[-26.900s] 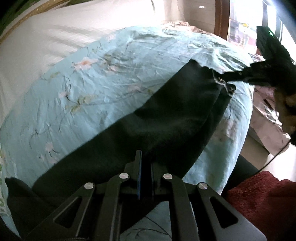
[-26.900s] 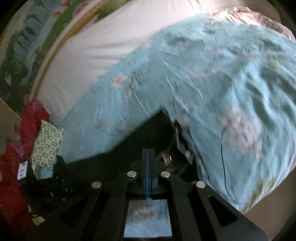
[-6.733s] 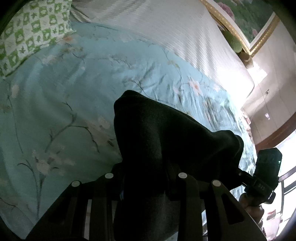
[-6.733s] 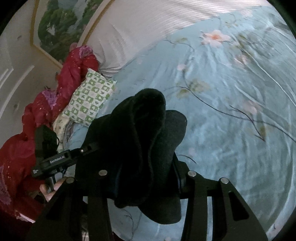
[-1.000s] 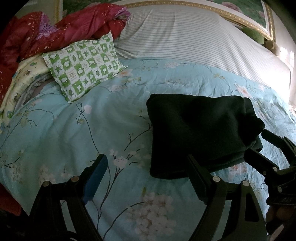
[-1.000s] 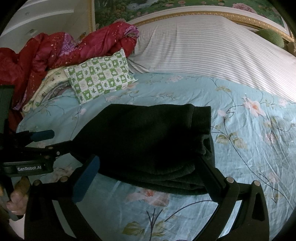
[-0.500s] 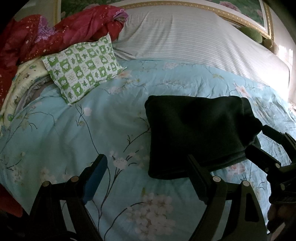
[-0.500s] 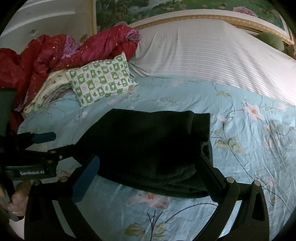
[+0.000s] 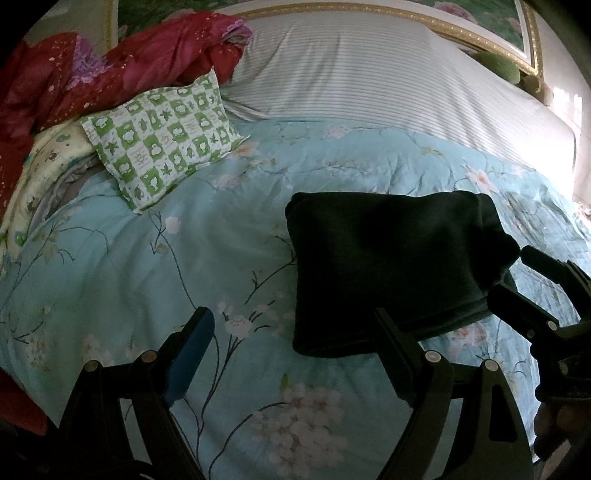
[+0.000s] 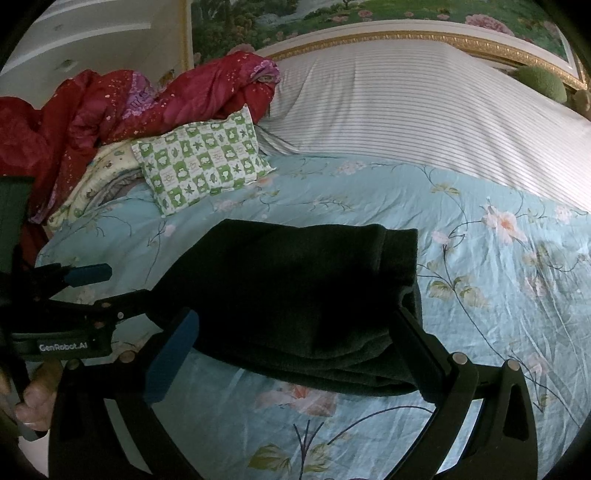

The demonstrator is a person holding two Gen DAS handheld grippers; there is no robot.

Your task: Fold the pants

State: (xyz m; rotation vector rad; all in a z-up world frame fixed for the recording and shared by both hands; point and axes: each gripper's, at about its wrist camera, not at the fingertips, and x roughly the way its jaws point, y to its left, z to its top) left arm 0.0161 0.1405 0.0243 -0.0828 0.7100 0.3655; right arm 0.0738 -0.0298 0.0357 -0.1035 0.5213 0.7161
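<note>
The dark pants (image 9: 391, 266) lie folded into a compact rectangle on the light blue floral quilt (image 9: 184, 258); they also show in the right wrist view (image 10: 295, 295). My left gripper (image 9: 291, 339) is open and empty, just short of the bundle's near left corner. My right gripper (image 10: 291, 336) is open and empty, its jaws standing either side of the bundle's near edge. The right gripper shows at the right of the left wrist view (image 9: 532, 288). The left gripper shows at the left of the right wrist view (image 10: 85, 284).
A green checked pillow (image 9: 162, 133) lies at the back left, also in the right wrist view (image 10: 203, 158). A red quilt (image 10: 110, 107) is heaped behind it. A striped white sheet (image 10: 424, 110) covers the head of the bed, below a gold-framed painting (image 10: 369, 14).
Both grippers have drawn back a little from the folded pants over the last second. The pants lie still on the quilt.
</note>
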